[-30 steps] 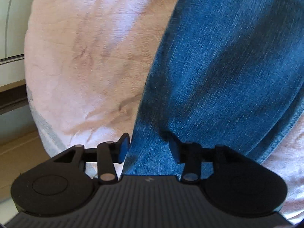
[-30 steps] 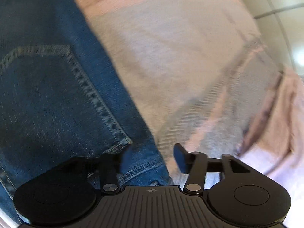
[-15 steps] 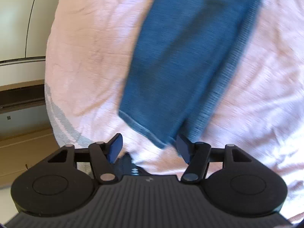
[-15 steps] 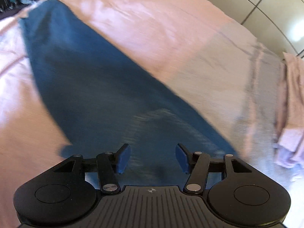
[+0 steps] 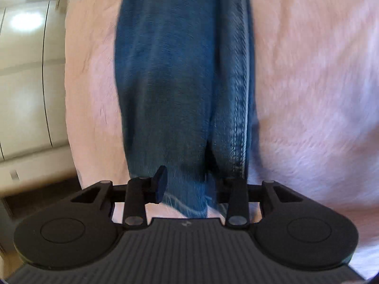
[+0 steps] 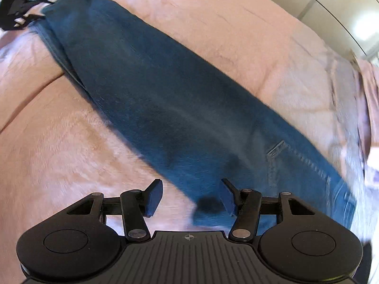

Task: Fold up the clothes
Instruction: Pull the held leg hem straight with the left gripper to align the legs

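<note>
On pink blanket [image 5: 315, 90]: blue jeans [image 5: 180, 75], folded lengthwise, legs stacked. Left wrist view: cream cabinet doors [image 5: 26, 71] at 9 o'clock; jeans run 12 to 6, hem end between pads of left gripper [image 5: 187, 184]; jaws just closing, fabric in gap, clamp not confirmed through blur. Right wrist view: jeans [image 6: 165, 99] run 10 to 4 o'clock, back pocket at 3; right gripper [image 6: 191, 197] jaws apart, pads clear of cloth, hovering over jeans edge.

Bed: my pink blanket [image 6: 71, 146] covers it, wrinkled, with a grey striped band at one end.
On it: jeans [image 6: 165, 108] lie flat, folded lengthwise, legs stacked.
Beyond: tiled floor [image 5: 26, 71].
</note>
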Demonstrator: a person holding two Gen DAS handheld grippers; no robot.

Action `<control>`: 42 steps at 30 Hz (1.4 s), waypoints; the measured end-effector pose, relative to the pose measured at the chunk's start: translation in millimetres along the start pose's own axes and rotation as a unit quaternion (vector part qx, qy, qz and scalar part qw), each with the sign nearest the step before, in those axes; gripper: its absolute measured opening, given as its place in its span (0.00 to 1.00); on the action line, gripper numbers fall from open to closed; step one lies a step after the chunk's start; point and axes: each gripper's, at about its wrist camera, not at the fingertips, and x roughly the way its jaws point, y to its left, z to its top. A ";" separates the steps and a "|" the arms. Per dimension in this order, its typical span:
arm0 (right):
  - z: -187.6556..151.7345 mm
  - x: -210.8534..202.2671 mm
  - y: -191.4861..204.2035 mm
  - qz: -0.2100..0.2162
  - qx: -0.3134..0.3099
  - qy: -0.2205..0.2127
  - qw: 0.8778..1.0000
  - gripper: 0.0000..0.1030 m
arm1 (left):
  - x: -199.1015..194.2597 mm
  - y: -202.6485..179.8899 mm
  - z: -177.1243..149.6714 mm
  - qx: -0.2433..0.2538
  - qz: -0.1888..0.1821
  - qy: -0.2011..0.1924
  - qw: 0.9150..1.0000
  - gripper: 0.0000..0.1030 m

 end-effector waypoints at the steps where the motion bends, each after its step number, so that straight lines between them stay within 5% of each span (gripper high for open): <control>1: 0.4 2.0 6.9 -0.007 0.012 0.005 1.000 0.54 | 5.0 -4.1 -3.1 0.012 0.004 -0.011 1.000 0.25; 2: 1.1 4.9 14.5 -0.013 0.025 0.010 1.000 0.54 | 7.0 -4.4 -5.5 0.012 0.002 -0.020 1.000 0.06; 7: -0.6 4.0 25.3 -0.062 0.092 0.034 0.993 0.54 | -22.2 34.0 -31.0 -0.075 0.008 -0.051 0.996 0.03; 13: -22.7 2.1 -2.1 -0.127 0.180 0.043 0.975 0.54 | -32.7 15.7 -36.8 -0.054 -0.044 -0.058 0.996 0.03; 19: -31.2 15.3 -19.0 -0.118 0.228 0.035 0.966 0.54 | -36.0 18.4 -30.2 -0.047 -0.074 -0.037 0.995 0.30; 22: -36.2 25.8 -21.9 -0.124 0.227 0.036 0.965 0.55 | -66.0 29.6 -25.5 -0.054 -0.059 -0.055 0.995 0.33; 26: -39.2 12.0 -32.9 -0.131 0.249 0.014 0.959 0.55 | -109.6 39.8 32.2 -0.052 -0.029 -0.149 0.987 0.48; 31: -37.7 -7.7 -44.5 -0.111 0.271 -0.010 0.956 0.55 | -148.5 32.7 154.1 -0.047 -0.008 -0.300 0.953 0.53; 34: -38.5 -11.2 -49.6 -0.097 0.283 -0.017 0.954 0.55 | -151.0 21.3 222.6 -0.014 0.008 -0.361 0.932 0.55; 37: -38.6 -10.4 -49.7 -0.086 0.271 -0.023 0.958 0.55 | -136.1 6.1 270.9 0.036 0.036 -0.380 0.924 0.55; 39: -42.1 -11.9 -53.6 -0.078 0.274 -0.028 0.958 0.56 | -127.3 7.7 291.4 0.050 0.036 -0.378 0.924 0.47; 41: -47.8 -15.9 -57.7 -0.073 0.284 -0.032 0.955 0.60 | -126.8 21.5 296.8 0.033 0.011 -0.367 0.930 0.17; 42: -51.3 -18.3 -58.6 -0.072 0.293 -0.034 0.953 0.61 | -126.3 35.8 294.5 0.006 -0.013 -0.363 0.932 0.11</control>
